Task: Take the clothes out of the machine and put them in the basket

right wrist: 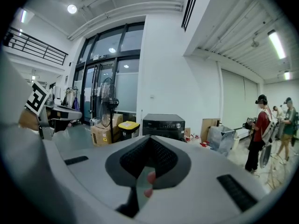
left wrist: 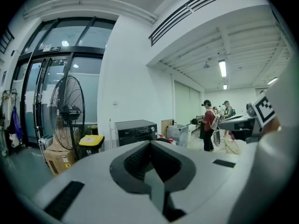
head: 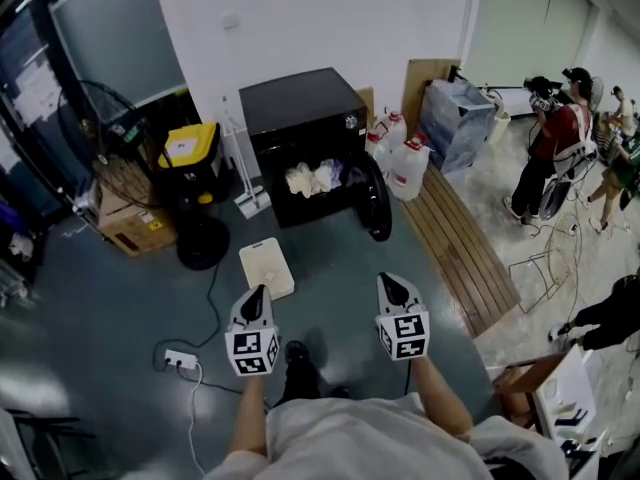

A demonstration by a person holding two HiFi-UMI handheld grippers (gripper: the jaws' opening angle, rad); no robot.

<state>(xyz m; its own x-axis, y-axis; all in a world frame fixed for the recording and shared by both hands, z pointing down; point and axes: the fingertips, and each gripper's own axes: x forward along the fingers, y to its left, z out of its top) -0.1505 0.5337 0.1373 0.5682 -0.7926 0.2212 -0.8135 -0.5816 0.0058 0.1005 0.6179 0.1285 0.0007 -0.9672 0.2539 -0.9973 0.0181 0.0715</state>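
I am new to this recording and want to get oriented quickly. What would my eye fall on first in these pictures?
First the black machine against the white wall, its door open and pale clothes heaped inside. On the dark floor before it lies a white basket, and nearest the camera the left tool and right tool point toward the machine, both shut and empty.

The head view looks steeply down at the floor (head: pixel 120 298) from the person's head, with the left tongs (head: pixel 257 296) at 7 o'clock, the right tongs (head: pixel 392 288) at 5 and the machine (head: pixel 300 138) well off at 12. Each gripper view rides low behind its own tongs, facing nearly level. All three share the machine; both gripper views also share the fan (left wrist: pixel 67 111) and the person in red (left wrist: pixel 209 125).
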